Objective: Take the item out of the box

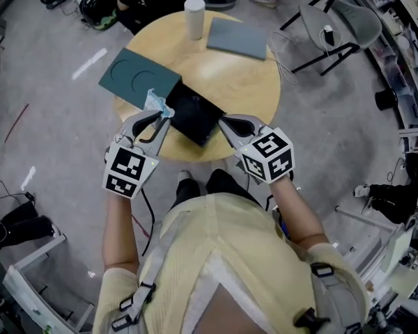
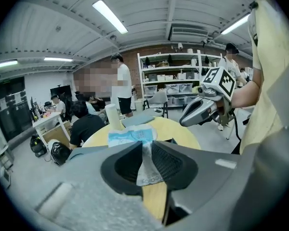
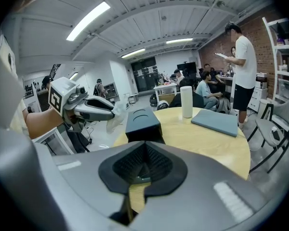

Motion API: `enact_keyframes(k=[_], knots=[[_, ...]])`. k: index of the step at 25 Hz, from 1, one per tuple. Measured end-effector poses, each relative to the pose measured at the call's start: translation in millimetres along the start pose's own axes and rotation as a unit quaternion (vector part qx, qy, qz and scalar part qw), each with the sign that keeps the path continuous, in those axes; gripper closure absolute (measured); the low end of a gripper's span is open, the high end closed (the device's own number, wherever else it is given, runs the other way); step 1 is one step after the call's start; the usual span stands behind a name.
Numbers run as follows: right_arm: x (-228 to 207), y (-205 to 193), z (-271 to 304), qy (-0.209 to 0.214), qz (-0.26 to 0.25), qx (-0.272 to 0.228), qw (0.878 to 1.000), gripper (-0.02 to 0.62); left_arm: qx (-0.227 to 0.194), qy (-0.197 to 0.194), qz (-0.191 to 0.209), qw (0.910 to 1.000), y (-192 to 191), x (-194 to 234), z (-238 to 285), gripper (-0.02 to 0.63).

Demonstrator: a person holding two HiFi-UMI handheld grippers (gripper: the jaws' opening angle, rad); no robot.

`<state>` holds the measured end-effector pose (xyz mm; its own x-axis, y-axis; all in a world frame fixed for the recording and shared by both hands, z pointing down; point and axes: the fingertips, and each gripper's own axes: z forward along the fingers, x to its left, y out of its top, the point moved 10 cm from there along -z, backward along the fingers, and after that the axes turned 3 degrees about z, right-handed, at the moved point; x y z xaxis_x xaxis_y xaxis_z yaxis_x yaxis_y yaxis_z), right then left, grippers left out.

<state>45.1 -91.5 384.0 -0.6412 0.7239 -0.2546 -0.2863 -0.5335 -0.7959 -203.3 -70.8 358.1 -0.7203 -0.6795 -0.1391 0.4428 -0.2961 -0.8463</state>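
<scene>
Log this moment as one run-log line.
left claw: shut on blue packet | right claw: shut | black box: open, packet out

White cylinder (image 1: pixel 194 17) beside grey board (image 1: pixel 238 38) on round table (image 1: pixel 254 96)

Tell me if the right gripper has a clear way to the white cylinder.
Probably yes: from the right gripper, bare tabletop runs to the white cylinder, between the box and the grey pad.
</scene>
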Motion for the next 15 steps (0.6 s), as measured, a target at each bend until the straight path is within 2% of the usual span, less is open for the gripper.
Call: enact_keyframes(k=[6, 11, 15], knots=[[-2, 3, -1, 0.007, -0.002, -0.004, 1.0, 0.591, -0.003, 0.029, -0.058, 0.9979, -11, -5, -9, 0.532], [-3, 6, 0, 0.013, -0.004, -0.004, 1.0, 0.591, -0.013, 0.048, -0.12, 0.9916, -17, -6, -20, 0.532], [-4, 5, 2, 0.015, -0.006, -0.005, 1.0, 0.592, -0.021, 0.054, -0.151, 0.9869, -23, -8, -23, 0.532]])
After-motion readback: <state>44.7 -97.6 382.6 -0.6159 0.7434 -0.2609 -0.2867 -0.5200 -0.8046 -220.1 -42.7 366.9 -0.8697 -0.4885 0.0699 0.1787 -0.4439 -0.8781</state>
